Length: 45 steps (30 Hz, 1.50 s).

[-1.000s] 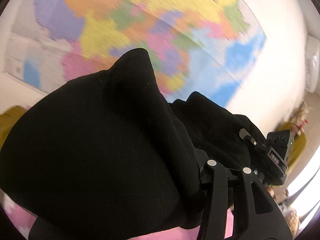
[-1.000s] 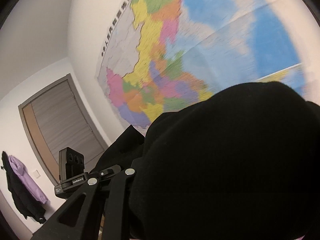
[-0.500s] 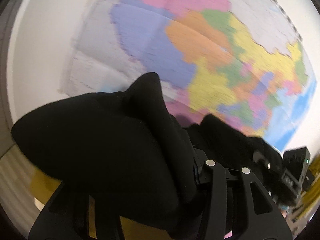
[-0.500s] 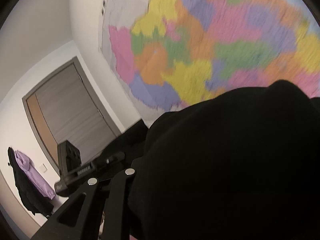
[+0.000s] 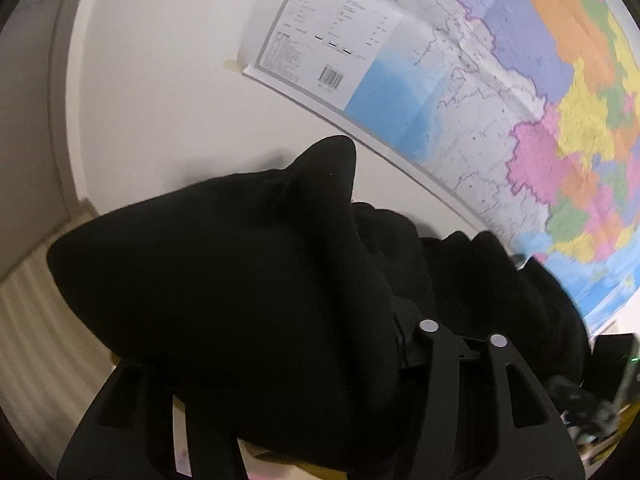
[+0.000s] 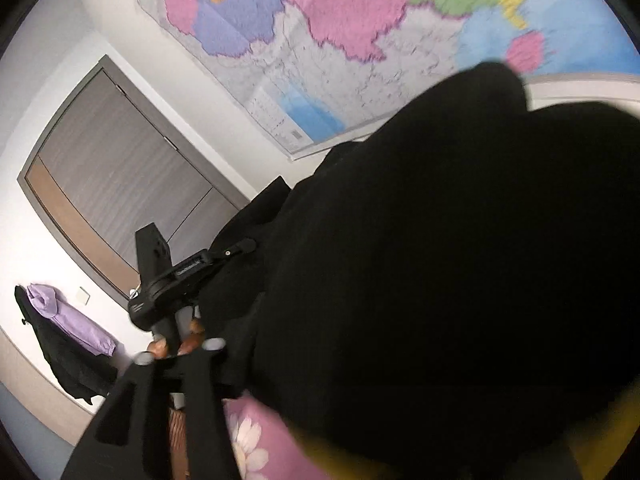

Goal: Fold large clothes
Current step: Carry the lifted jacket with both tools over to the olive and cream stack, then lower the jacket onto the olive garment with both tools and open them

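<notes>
1. Draping over both your grippers, the black garment fills the lower half of each wrist view, bunched in thick folds below the wall map.
2. Your left gripper has cloth heaped across its left finger and into the gap; its right finger stands bare just right of the fabric.
3. That left claw's jaws are opening as you go. Cloth sits between them, but the fabric hides the pads, so I can't tell whether they still pinch it.
4. A peak of the garment pokes up from the heap toward the map's lower edge.
5. Over on the right wrist view, the garment swallows the whole right side, reaching up to the map.
6. Your right gripper shows only its left finger clear, low and left of the cloth; the other finger is buried.
7. Its jaws are opening too, with fabric lying across the gap; whether any is still held, I can't tell.
8. Left of the garment in that view you can see the left gripper's body, with fingertips of your hand beneath it.
9. Below the cloth, a pink flowered sheet peeks out.
10. Far left of the map, a door and a coat rack with purple and black clothes.
</notes>
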Tool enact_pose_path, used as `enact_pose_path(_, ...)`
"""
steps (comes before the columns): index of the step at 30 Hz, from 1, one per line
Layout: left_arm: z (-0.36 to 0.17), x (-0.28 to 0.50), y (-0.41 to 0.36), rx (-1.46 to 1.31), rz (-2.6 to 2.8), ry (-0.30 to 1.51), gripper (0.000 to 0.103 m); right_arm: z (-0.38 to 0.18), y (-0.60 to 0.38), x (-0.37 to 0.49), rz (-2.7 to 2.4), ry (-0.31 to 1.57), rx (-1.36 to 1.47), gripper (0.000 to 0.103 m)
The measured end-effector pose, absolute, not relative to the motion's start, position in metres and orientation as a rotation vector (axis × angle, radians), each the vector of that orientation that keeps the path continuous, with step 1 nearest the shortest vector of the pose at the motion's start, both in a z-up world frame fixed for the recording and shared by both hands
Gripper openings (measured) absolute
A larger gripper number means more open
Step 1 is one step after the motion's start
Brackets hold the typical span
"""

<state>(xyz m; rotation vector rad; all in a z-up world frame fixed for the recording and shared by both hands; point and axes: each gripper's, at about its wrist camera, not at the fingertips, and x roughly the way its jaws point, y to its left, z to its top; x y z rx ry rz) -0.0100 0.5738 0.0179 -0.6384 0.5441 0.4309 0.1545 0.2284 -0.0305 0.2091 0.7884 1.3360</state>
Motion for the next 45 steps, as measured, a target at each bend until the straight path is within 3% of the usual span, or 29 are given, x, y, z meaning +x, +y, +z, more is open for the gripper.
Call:
enact_pose_path(1, 0.019, -0.012, 0.57, -0.638, 0.43, 0.555, 0.052, -0.028, 0.223, 0.155, 1.333, 0.784, 0.216, 0.068)
enact_pose_path(7, 0.016, -0.016, 0.572, -0.636, 0.442, 0.572, 0.057, -0.04, 0.145, 0.189, 1.185, 0.796, 0.485, 0.068)
enact_pose_path(8, 0.016, -0.016, 0.572, -0.63, 0.444, 0.574, 0.058, -0.042, 0.138, 0.198, 1.176, 0.799, 0.534, 0.063)
enact_pose_path(10, 0.016, -0.013, 0.57, -0.617, 0.457, 0.584, 0.061, -0.044, 0.137, 0.209, 1.233, 0.842, 0.601, 0.03)
enact_pose_path(12, 0.017, -0.011, 0.568, -0.609, 0.467, 0.593, 0.061, -0.036, 0.149, 0.208, 1.264, 0.807, 0.568, 0.014)
enact_pose_path(16, 0.017, -0.012, 0.568, -0.626, 0.47, 0.592, 0.062, -0.007, 0.133, 0.176, 1.277, 0.645, 0.433, 0.01)
enact_pose_path(19, 0.017, -0.01, 0.565, -0.601, 0.481, 0.605, 0.066, -0.036, 0.112, 0.173, 1.218, 0.713, 0.456, 0.01)
enact_pose_path(22, 0.012, -0.001, 0.563, -0.566, 0.517, 0.658, 0.08, -0.08, 0.109, 0.186, 1.164, 0.867, 0.502, 0.012)
enact_pose_path(23, 0.011, 0.0, 0.562, -0.559, 0.523, 0.674, 0.08, -0.083, 0.109, 0.186, 1.165, 0.873, 0.511, 0.015)
enact_pose_path(24, 0.012, 0.001, 0.561, -0.545, 0.533, 0.688, 0.08, -0.082, 0.104, 0.186, 1.148, 0.863, 0.497, 0.028)
enact_pose_path(25, 0.014, 0.0, 0.56, -0.535, 0.541, 0.7, 0.08, -0.072, 0.103, 0.181, 1.124, 0.835, 0.446, 0.037)
enact_pose_path(28, 0.031, -0.017, 0.555, -0.512, 0.556, 0.676, 0.076, -0.034, 0.096, 0.165, 1.063, 0.71, 0.306, 0.046)
enact_pose_path(30, 0.045, -0.037, 0.548, -0.491, 0.571, 0.637, 0.069, -0.01, 0.091, 0.155, 1.053, 0.609, 0.25, 0.046)
enact_pose_path(33, 0.059, -0.043, 0.534, -0.418, 0.615, 0.615, 0.066, 0.025, 0.118, 0.134, 1.085, 0.482, 0.047, 0.059)
enact_pose_path(39, 0.067, -0.029, 0.533, -0.39, 0.686, 0.602, 0.07, 0.028, 0.207, 0.153, 1.074, 0.478, -0.144, 0.058)
enact_pose_path(42, 0.056, -0.022, 0.547, -0.396, 0.749, 0.652, 0.071, -0.003, 0.229, 0.196, 0.996, 0.629, -0.151, 0.044)
enact_pose_path(45, 0.038, -0.02, 0.558, -0.378, 0.752, 0.729, 0.098, -0.031, 0.207, 0.222, 1.003, 0.704, -0.022, 0.041)
